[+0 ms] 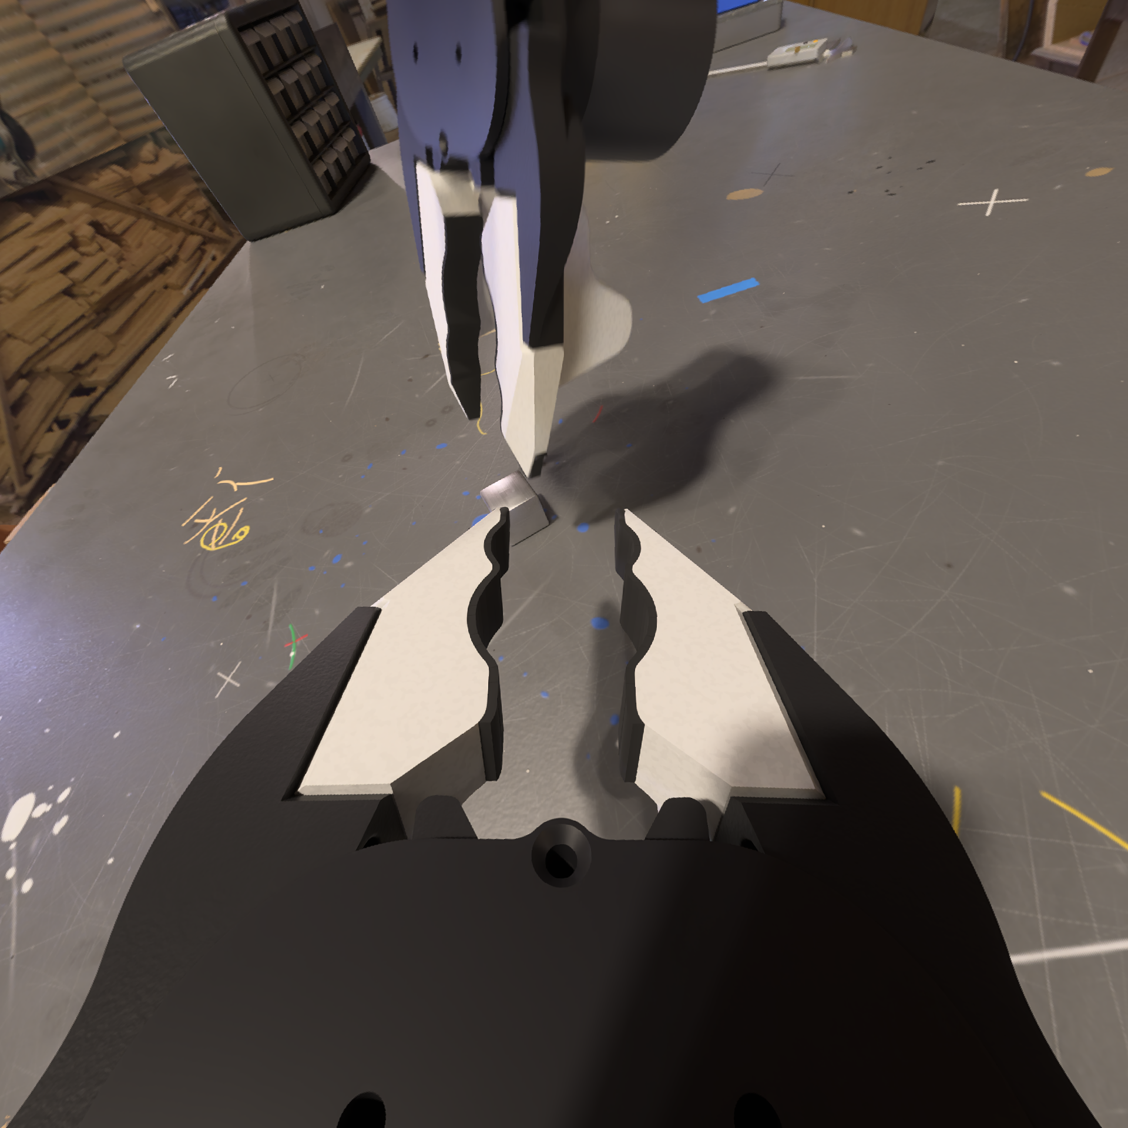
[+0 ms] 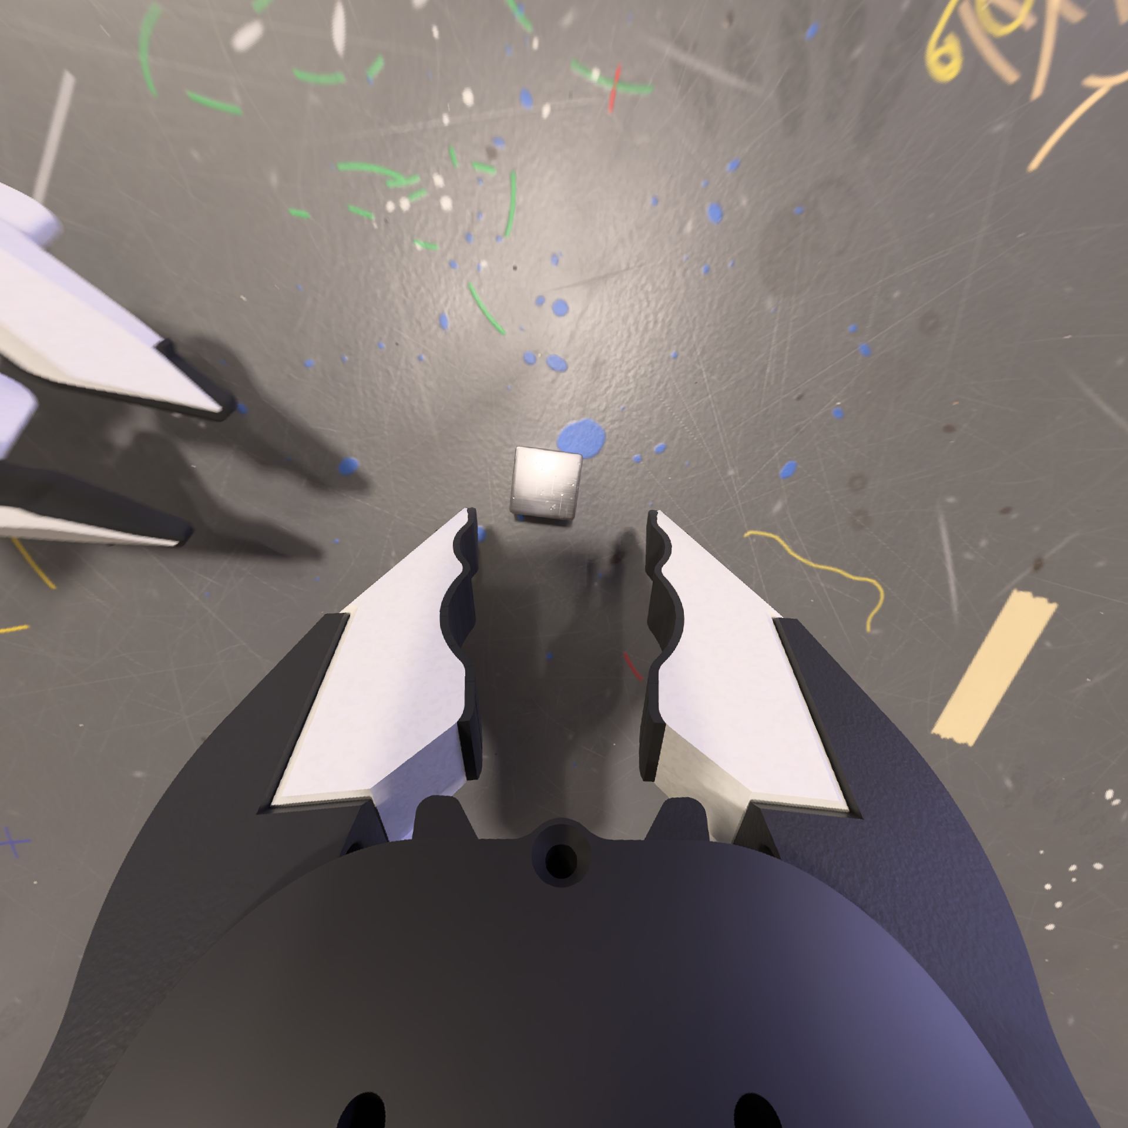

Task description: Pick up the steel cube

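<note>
- Left gripper (image 1: pixel 561 519): jaws stand apart with a moderate gap, nothing between them. It sits low over the grey table (image 1: pixel 915 549), aimed forward along the surface. Its left fingertip overlaps the near corner of the steel cube (image 1: pixel 516 503) in the left wrist view; whether they touch cannot be told.
- Steel cube: one counted. It rests flat on the table, just beyond the left gripper's tips and slightly left of its centre line. In the right wrist view the cube (image 2: pixel 545 485) lies just ahead of the right gripper (image 2: pixel 561 519), slightly left of its centre line, beside a blue paint blot (image 2: pixel 581 437).
- Right gripper (image 1: pixel 506 442): points steeply down at the table from above, jaws apart, wider than the cube, empty. Its tips hang close above the far side of the cube, with no contact that I can confirm.
- Grippers counted: two.
- Markings: yellow scribbles (image 1: pixel 220 525), white crosses, one blue tape strip (image 1: pixel 728 289), one tan tape strip (image 2: pixel 995 668). No legible brand on any item.
- Far left: one grey drawer cabinet (image 1: pixel 244 122) on the table's edge.
</note>
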